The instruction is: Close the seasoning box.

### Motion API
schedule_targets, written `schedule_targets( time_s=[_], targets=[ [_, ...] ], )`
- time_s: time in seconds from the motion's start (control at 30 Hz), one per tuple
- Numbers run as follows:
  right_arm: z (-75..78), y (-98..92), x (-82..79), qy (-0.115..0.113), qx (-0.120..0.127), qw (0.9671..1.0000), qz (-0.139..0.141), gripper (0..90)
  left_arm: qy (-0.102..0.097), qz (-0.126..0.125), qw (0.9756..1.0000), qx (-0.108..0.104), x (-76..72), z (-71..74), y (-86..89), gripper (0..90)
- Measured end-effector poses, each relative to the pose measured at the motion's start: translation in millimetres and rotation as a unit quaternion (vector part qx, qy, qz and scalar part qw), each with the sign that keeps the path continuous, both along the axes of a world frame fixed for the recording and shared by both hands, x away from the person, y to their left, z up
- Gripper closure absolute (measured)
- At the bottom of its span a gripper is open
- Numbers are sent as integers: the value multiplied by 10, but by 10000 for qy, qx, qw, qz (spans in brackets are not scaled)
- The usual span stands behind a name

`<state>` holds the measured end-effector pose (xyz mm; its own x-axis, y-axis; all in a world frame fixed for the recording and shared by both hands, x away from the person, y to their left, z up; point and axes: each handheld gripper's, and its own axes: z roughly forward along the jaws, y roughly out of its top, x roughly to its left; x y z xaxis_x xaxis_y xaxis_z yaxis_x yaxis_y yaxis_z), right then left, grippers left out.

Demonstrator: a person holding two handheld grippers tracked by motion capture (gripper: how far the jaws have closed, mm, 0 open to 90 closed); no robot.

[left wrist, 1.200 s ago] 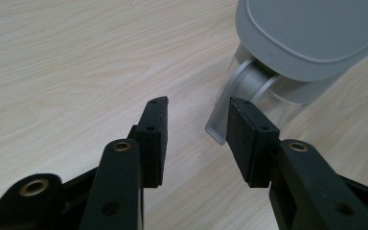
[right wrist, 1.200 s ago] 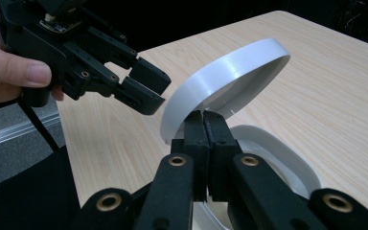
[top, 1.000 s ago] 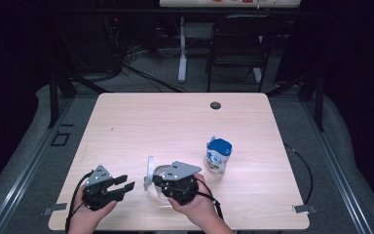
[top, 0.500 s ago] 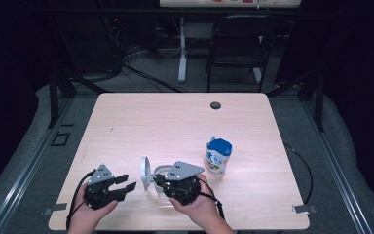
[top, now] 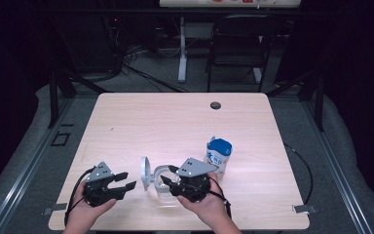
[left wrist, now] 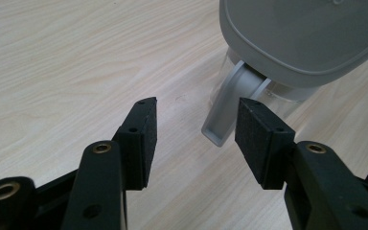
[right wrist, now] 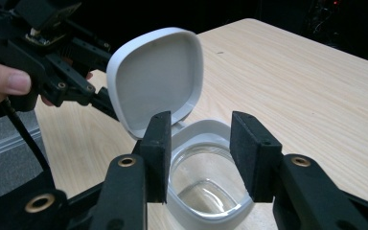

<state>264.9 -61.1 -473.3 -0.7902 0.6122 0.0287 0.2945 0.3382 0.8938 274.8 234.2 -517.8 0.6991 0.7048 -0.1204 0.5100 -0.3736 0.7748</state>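
A clear jug [top: 164, 194] stands near the table's front edge, its pale grey lid [top: 146, 173] flipped up on its left side. My right gripper [top: 168, 176] reaches over the jug from the right. In the right gripper view its jaws [right wrist: 199, 129] have just been opening and stand apart above the jug's open mouth [right wrist: 206, 201], gripping nothing, with the lid [right wrist: 158, 81] upright beyond them. My left gripper [top: 126, 180] sits left of the lid. Its jaws [left wrist: 196, 115] have also just been opening and are empty, facing the lid's back [left wrist: 306, 33] and its hinge tab [left wrist: 227, 110].
A blue and white carton [top: 218, 155] stands just right of and behind the right gripper. The wooden table [top: 175, 122] has a small dark hole [top: 215, 105] near its far edge. Beyond it are a chair [top: 233, 44] and cables on the dark floor.
The lid has swung further open toward the left gripper. The right gripper's jaws have parted. Both hands stay about where they were.
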Motion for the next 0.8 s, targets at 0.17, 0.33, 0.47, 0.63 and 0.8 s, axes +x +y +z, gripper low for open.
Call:
schedule_targets(
  time_s=[0.17,0.33,0.47,0.63,0.8],
  targets=[
    [11,-77,28,-14,45,9999,-109,595,34,-93,9999,51,-1,-24,-25,500],
    [33,-141,28,-79,40,9997,-231,602,66,-234,9997,85,-8,-39,-66,513],
    [67,-210,31,-122,81,9993,-335,597,71,-270,9996,48,-14,-37,-89,514],
    [94,-319,61,-251,178,9987,-410,548,84,-344,9993,106,-7,-63,-141,507],
    [149,-419,52,-431,262,9975,-505,522,142,-306,9993,177,-2,-95,-193,546]
  ],
)
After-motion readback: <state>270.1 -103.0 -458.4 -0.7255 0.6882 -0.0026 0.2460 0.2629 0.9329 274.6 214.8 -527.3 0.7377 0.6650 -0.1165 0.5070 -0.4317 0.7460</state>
